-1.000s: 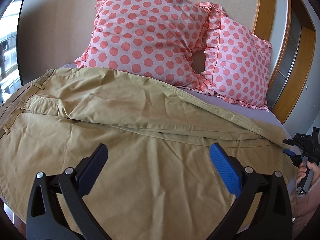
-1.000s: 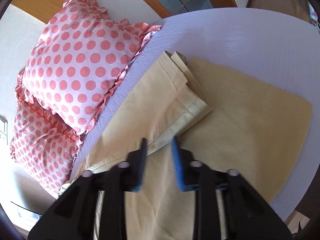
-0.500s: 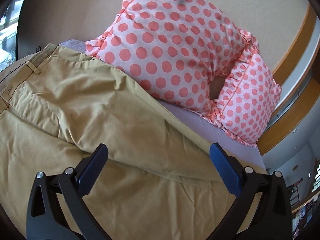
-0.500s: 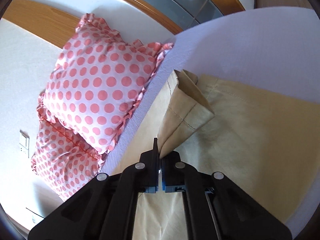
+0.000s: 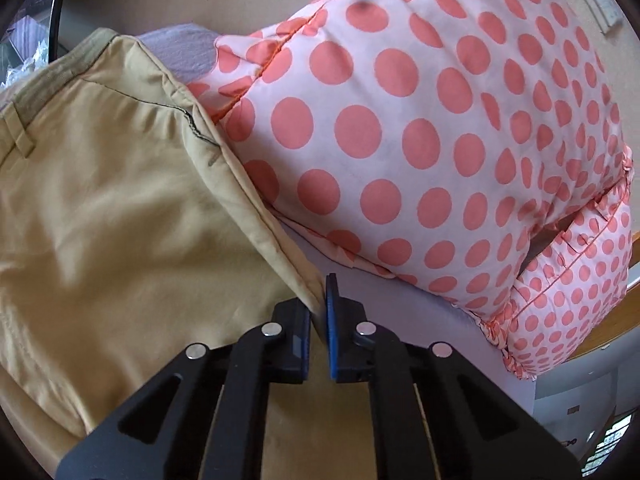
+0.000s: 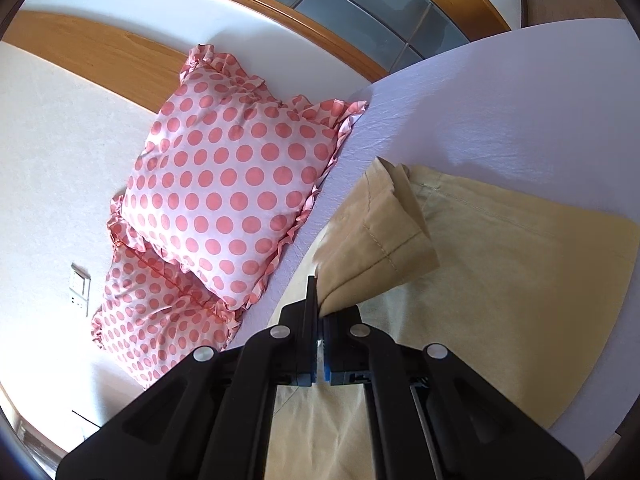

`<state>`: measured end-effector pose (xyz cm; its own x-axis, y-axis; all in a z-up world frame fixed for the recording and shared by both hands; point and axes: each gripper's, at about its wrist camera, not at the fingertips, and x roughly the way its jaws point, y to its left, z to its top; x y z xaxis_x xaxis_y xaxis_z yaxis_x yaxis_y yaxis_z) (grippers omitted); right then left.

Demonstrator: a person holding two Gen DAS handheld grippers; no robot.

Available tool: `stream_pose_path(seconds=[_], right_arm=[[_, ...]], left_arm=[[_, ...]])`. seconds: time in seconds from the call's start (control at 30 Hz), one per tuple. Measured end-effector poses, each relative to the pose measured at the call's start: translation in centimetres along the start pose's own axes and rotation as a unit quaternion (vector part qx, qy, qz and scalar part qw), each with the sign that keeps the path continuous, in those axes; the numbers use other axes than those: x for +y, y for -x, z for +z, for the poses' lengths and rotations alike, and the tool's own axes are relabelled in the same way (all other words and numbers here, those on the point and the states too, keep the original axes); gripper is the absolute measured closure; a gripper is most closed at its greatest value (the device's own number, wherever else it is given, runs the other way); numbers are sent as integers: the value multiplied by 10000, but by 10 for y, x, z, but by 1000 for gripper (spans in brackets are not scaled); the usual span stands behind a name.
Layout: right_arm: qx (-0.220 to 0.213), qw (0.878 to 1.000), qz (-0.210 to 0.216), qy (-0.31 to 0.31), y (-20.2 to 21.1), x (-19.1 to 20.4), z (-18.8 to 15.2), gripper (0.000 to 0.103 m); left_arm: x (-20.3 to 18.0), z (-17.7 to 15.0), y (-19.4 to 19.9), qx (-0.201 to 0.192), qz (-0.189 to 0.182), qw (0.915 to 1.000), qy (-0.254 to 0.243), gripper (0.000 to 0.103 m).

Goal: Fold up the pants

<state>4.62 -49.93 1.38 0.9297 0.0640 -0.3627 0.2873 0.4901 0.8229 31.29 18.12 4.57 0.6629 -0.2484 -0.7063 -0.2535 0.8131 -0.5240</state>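
A lavender bed (image 6: 500, 120) carries tan pants (image 5: 120, 220) beside polka-dot pillows (image 5: 420, 120). The left gripper (image 5: 318, 316) is clamped on the pants' side edge; the right gripper (image 6: 320, 320) is clamped on a leg hem (image 6: 380, 236), with bare sheet beyond.

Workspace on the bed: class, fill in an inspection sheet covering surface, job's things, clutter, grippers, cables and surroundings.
Surface: lilac bed sheet, lightly creased.
Job's things: tan pants spread on the bed, cuff end lifted.
Clutter: two polka-dot pillows beside the pants.
Grippers: left gripper shut on the pants' edge; right gripper shut on the cuff end.
Cables: nothing seen.
Surroundings: wooden trim, wall socket.
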Motion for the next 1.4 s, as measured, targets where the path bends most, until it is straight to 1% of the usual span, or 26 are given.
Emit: stream_pose_path(seconds=[0.03, 0.1, 0.17, 0.23, 0.3, 0.4, 0.47, 0.53, 0.67, 0.73, 0.9, 1.0, 1.03, 1.07, 1.1, 1.13, 1.2, 1.23, 1.27, 1.3, 1.33, 1.37, 1.4], right_arm=[[-54, 10000, -1, 45, 5, 1, 1, 101], [-159, 9998, 9, 86, 18, 1, 5, 101], [-265, 9996, -29, 126, 34, -2, 7, 101], [-322, 9993, -86, 144, 47, -9, 6, 101], [-332, 9992, -176, 134, 58, -18, 3, 101], [-285, 9988, -377, 95, 65, -31, -3, 101], [-198, 9987, -464, 55, 66, -40, -6, 101], [-160, 9984, -537, 34, 66, -45, -10, 101], [-124, 9980, -612, -45, 70, -55, -14, 101], [-127, 9979, -631, -72, 72, -57, -16, 101], [-127, 9974, -713, -72, 75, -58, -20, 101], [-161, 9954, -937, 74, 80, -55, -21, 101], [-263, 9941, -1052, 78, 84, -54, -20, 94], [-405, 9916, -1228, 90, 89, -54, -19, 73], [-571, 9890, -1359, 99, 94, -55, -17, 58], [-719, 9870, -1433, 127, 97, -56, -16, 37], [-723, 9867, -1441, 190, 95, -59, -13, 37], [-718, 9870, -1419, 238, 93, -60, -13, 42], [-656, 9879, -1371, 302, 89, -60, -14, 48], [-559, 9899, -1252, 349, 84, -59, -16, 52], [-504, 9909, -1176, 416, 79, -58, -20, 58], [-522, 9901, -1175, 562, 77, -54, -24, 59], [-450, 9899, -1138, 719, 72, -51, -27, 62]], left_arm=[[-2, -8, 18, -171, -15, 9997, -160, 99], [-3, -31, 63, -532, -198, 9977, -382, 99], [2, -63, 111, -813, -371, 9945, -549, 99], [14, -100, 153, -1005, -407, 9917, -694, 99], [31, -138, 179, -1027, -348, 9915, -716, 99], [58, -185, 188, -734, -326, 9958, -446, 99], [74, -205, 191, -616, -296, 9973, -270, 99], [80, -219, 195, -644, -255, 9974, -216, 99], [86, -231, 202, -723, -238, 9968, -243, 99], [88, -235, 202, -710, -207, 9968, -305, 99], [95, -239, 200, -627, -271, 9972, -313, 99], [98, -242, 200, -596, -265, 9972, -371, 98], [98, -243, 200, -579, -263, 9972, -404, 97], [98, -244, 200, -570, -254, 9971, -442, 94], [99, -246, 202, -584, -258, 9969, -468, 92], [100, -247, 203, -600, -265, 9966, -497, 90], [104, -251, 208, -669, -249, 9960, -530, 79], [106, -253, 211, -706, -268, 9958, -523, 77], [109, -254, 214, -735, -307, 9955, -508, 75], [111, -255, 216, -761, -350, 9953, -491, 74], [114, -256, 219, -795, -386, 9950, -474, 73], [116, -257, 222, -830, -411, 9946, -461, 72], [117, -258, 224, -865, -436, 9943, -451, 70]])
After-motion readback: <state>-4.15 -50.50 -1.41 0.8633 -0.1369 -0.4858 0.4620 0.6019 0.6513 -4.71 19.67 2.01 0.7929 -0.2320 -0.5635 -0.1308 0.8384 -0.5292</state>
